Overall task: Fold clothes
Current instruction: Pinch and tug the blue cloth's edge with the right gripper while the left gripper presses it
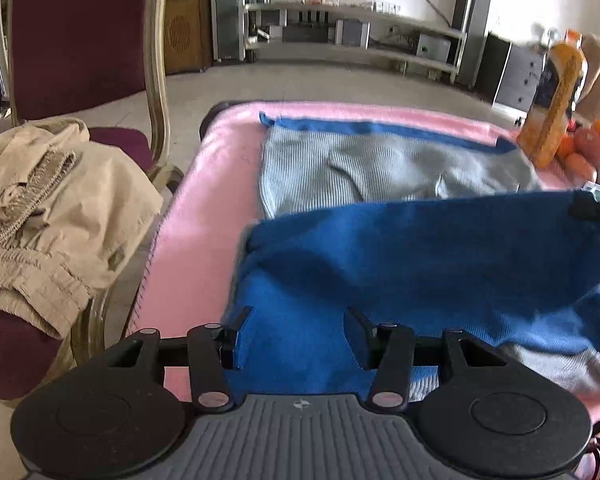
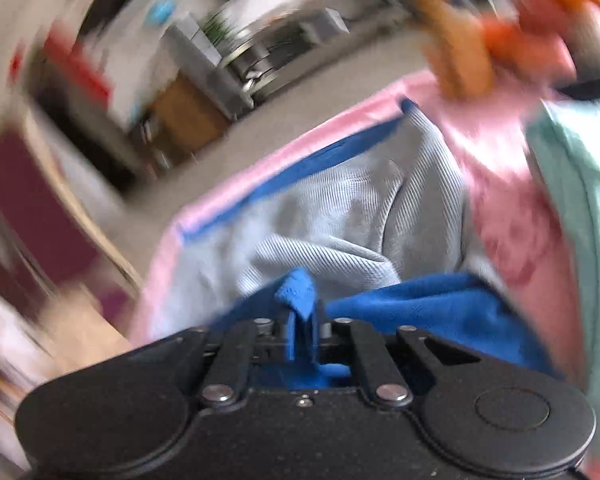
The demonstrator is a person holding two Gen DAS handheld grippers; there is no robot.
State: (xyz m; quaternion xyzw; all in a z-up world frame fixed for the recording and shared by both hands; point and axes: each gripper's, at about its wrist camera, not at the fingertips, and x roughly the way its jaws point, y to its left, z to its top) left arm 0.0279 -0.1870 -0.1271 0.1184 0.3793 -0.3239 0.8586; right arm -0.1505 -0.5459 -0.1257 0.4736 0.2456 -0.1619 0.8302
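Nearest the right wrist camera, the right gripper [image 2: 302, 320] has its jaws pinched tight on a bunched corner of the blue towel [image 2: 428, 304], a tuft of the cloth poking up between the fingers; this reads as the lifting stage of a fold, with the corner caught and ready to be carried over. That view is heavily smeared and tilted, so the gripper seems to be rolled to one side, though how far is hard to tell. In the left wrist view the left gripper [image 1: 296, 324] hovers low over the near edge of the same towel, angled downward, its fingers [image 1: 236, 326] about half apart with blue cloth beneath them but nothing visibly pressed between the pads. Just beyond, the raised blue flap stretches toward the right, where a dark shape, probably the other tool, holds its end. Past that lies the towel's pale grey ribbed side [image 1: 364, 164], spread flat on the pink blanket [image 1: 196, 224] that covers the table. The next move calls for the left jaws to close on the near corner so that both ends travel together and land squarely on the far blue hem. Further off, beige clothes [image 1: 52, 208] wait on the maroon chair [image 1: 80, 32], and fruit with an orange packet [image 1: 560, 92] sits at the table's far right.
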